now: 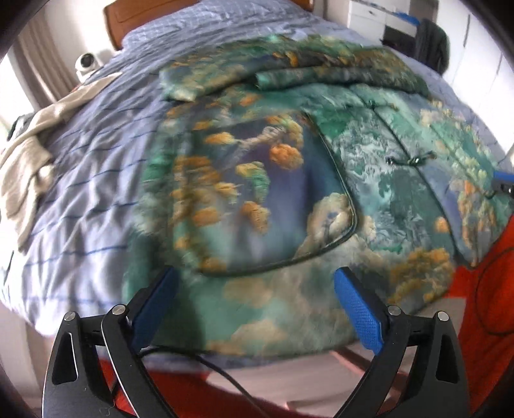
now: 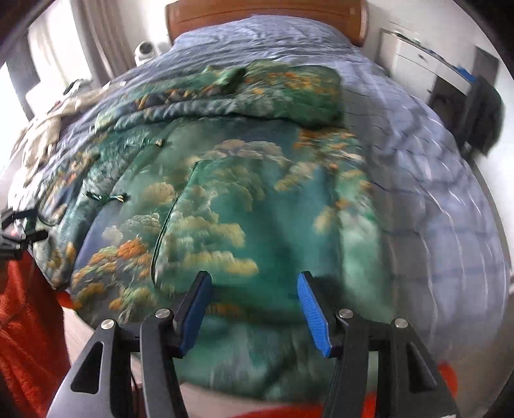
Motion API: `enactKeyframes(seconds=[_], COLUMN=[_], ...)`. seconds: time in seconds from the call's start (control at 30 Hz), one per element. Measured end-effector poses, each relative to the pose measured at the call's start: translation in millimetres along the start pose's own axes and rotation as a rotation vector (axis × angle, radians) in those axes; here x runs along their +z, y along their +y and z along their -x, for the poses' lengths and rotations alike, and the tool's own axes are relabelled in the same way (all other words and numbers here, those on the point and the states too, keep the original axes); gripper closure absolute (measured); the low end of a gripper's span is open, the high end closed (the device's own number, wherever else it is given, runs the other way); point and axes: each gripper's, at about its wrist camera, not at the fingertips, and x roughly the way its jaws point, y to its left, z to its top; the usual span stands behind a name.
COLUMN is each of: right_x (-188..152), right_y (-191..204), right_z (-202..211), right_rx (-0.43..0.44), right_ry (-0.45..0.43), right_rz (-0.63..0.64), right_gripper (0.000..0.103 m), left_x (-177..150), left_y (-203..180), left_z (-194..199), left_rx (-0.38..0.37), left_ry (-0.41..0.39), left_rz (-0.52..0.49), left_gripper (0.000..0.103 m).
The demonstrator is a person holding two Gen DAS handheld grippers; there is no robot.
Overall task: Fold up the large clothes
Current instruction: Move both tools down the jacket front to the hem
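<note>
Blue ribbed pads line both claws. Left gripper [image 1: 255,286]: fingers spread wide, nothing between them, poised over the near hem of the printed jacket [image 1: 289,180]; contact with the cloth cannot be told. Right gripper [image 2: 253,289]: fingers likewise spread, empty, over the same hem on the garment's other half.

Jacket lies flat, front up, on the bed, hem at the near bed edge and partly overhanging it. Sleeves are folded across the top in a band [image 2: 225,93]. Cord toggle closures [image 1: 408,159] run down the middle, a piped curved pocket [image 1: 282,199] on each side.

Fabric looks smooth and padded, printed with green and orange clouds and trees. Blue checked bedspread [image 1: 96,180] lies bare on either side. Beige cloth [image 1: 29,160] is bunched at the far left edge; wooden headboard [image 2: 266,13] beyond.
</note>
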Motion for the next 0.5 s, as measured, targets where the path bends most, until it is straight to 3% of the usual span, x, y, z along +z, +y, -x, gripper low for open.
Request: enactKeyframes(seconds=[0.03,0.1,0.17,0.27,0.37,0.5], right_x=[-2.1,-1.0,2.5,7.5,5.9,-7.3], right_y=[-4.4,-16.0,-28.0,-55.6,-84.9,-114.0], right_z=[7.7,22.3,30.6,29.7,19.5,-7.5], right_rx=[0.0,-0.014,-0.013,-0.013,0.026,0.174], right_ry=[-0.012,-0.052,-0.091,-0.073,-0.022,0.092], right_rz=[-0.024,-0.075,-0.117,-0.197,-0.27,-0.371], right_gripper=[0.044,0.027,0.025,0.025,0.025,0.025], left_x=[-1.6,0.8,-4.8,-9.6,-16.4,-18.2], left_y=[4.8,32.8,58.7,92.2,101.2,94.4], left_z=[5.7,13.6,9.4,-11.1,-32.3,-46.1], left_rx=[-0.005,-0.028,-0.052,-0.121,-0.204,-0.277], left_ry=[-0.009,-0.029,-0.028,0.011,0.056,0.056], left_rz=[0.024,0.122,0.214,0.329,0.337,0.295], left_gripper=[0.005,0.003,0.003,0.003,0.003,0.003])
